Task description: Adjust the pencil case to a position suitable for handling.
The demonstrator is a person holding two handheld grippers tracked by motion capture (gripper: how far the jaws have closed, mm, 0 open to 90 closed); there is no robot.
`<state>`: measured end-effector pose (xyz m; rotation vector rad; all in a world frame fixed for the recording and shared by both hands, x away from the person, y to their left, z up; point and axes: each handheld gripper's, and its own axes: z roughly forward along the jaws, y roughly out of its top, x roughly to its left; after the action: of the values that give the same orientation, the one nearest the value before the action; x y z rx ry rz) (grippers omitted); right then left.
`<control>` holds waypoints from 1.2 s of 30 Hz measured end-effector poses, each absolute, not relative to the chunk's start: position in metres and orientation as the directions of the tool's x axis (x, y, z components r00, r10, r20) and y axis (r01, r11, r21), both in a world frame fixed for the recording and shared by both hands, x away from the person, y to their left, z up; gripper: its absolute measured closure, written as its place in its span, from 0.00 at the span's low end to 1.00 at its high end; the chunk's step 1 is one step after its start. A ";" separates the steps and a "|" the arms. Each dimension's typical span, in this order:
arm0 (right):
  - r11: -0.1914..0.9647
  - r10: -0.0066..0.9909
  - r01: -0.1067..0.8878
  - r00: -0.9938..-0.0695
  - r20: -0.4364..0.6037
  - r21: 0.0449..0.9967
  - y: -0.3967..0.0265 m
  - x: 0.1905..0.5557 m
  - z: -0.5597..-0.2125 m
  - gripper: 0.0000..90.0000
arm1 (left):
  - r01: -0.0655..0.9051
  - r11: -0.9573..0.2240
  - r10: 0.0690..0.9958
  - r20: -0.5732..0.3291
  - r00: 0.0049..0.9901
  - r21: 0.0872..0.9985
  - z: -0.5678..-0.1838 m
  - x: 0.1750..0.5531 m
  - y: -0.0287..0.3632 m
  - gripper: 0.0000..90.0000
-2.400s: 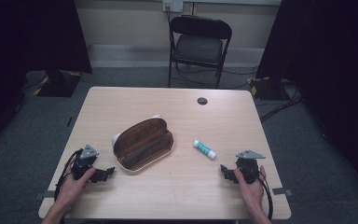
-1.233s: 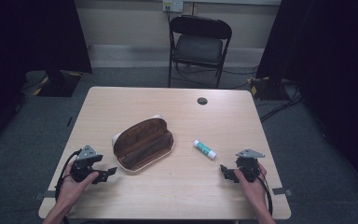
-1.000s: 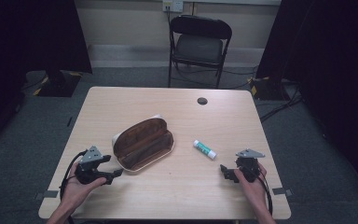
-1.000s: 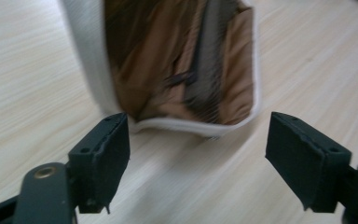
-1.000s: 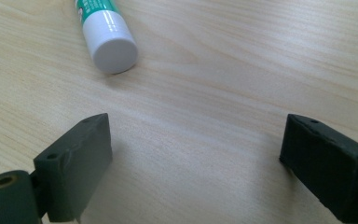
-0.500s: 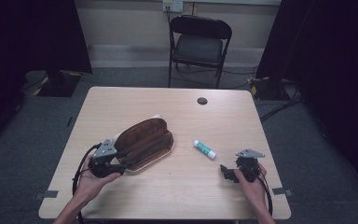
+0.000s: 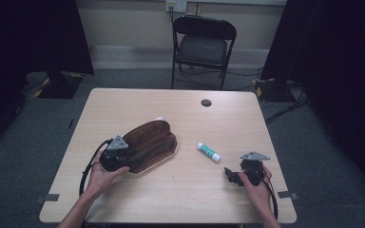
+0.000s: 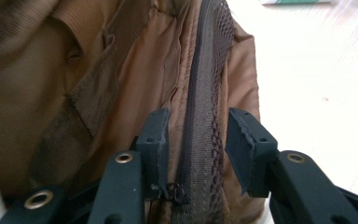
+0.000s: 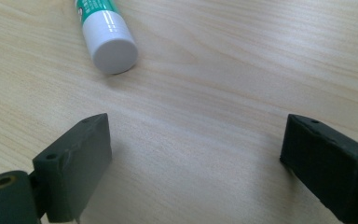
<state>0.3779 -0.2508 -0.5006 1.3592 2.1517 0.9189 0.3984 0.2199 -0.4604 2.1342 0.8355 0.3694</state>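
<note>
Straddling the zipper edge of the brown pouch [image 7: 149,145] toward the table's [image 7: 180,199] near-left corner, the left gripper [image 8: 198,140] is holding its jaws parted. Right of the pouch, a green-and-white glue stick [image 7: 209,152] is lying, its label print unreadable. Near the right edge, the right gripper [image 7: 232,175] is resting wide open.

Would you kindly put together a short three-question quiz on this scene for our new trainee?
1. True or false: the left tool has its jaws astride the zipper edge of the brown pouch.
2. Which object lies on the table ahead of the right tool? A) glue stick B) scissors C) mug
3. Fill in: the right tool's jaws are ____, with nothing between them.

Key: 1 true. 2 A, the glue stick. 3 open.
</note>
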 end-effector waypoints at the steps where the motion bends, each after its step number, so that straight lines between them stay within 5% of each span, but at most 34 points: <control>1: 0.299 0.905 0.618 -0.426 -0.010 0.727 -0.251 0.378 -0.501 0.08 | 0.439 -0.462 0.671 -0.020 0.741 0.771 -0.461 0.399 0.219 0.68; 11: 0.300 0.904 0.617 -0.427 -0.011 0.728 -0.251 0.378 -0.501 0.08 | 0.431 -0.511 0.672 0.033 0.740 0.744 -0.467 0.400 0.209 0.66; 15: 0.299 0.905 0.619 -0.425 -0.010 0.727 -0.251 0.378 -0.501 0.08 | 0.418 -0.541 0.675 0.081 0.733 0.729 -0.467 0.400 0.210 0.74; 25: 0.299 0.905 0.618 -0.426 -0.010 0.727 -0.251 0.378 -0.501 0.08 | 0.422 -0.505 0.663 0.026 0.748 0.752 -0.471 0.400 0.214 0.79; 36: 0.299 0.905 0.618 -0.426 -0.010 0.727 -0.251 0.378 -0.501 0.08 | 0.363 -0.542 0.547 -0.010 0.837 0.758 -0.470 0.391 0.205 0.81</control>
<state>0.3779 -0.2508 -0.5007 1.3581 2.1520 0.9197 0.3905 0.2050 -0.4700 2.2007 0.6607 0.2904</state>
